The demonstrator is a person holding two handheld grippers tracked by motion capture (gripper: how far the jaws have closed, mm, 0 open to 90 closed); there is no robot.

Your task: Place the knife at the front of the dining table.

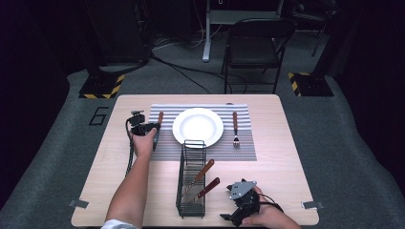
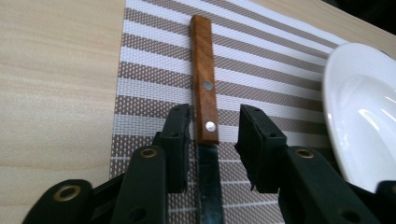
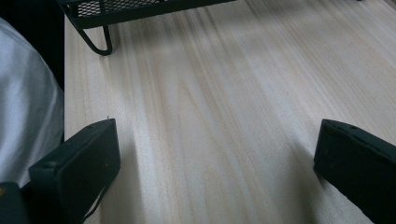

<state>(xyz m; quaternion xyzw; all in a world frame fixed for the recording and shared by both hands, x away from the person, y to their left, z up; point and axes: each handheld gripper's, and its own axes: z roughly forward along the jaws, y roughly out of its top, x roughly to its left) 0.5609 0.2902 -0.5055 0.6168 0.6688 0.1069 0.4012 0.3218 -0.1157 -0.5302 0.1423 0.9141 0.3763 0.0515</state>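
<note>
Since a place is being laid, the high view shows the plate [image 1: 197, 127] centred on the striped mat [image 1: 243, 148], fork [image 1: 235, 129] at its right, and the left gripper [image 1: 152, 130] at the knife [image 1: 160, 117] on its left; the left gripper view has the jaws apart, straddling the knife [image 2: 204, 100] where handle meets blade; in the right gripper view the right gripper [image 3: 217, 172] gapes over bare table [image 3: 224, 84], near the rack [image 3: 121, 9].

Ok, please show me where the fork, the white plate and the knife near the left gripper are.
fork [image 1: 235, 128], high view, on its handle.
white plate [image 1: 197, 127], high view, on its bare centre.
knife [image 2: 204, 81], left gripper view, on its wooden handle.
</note>
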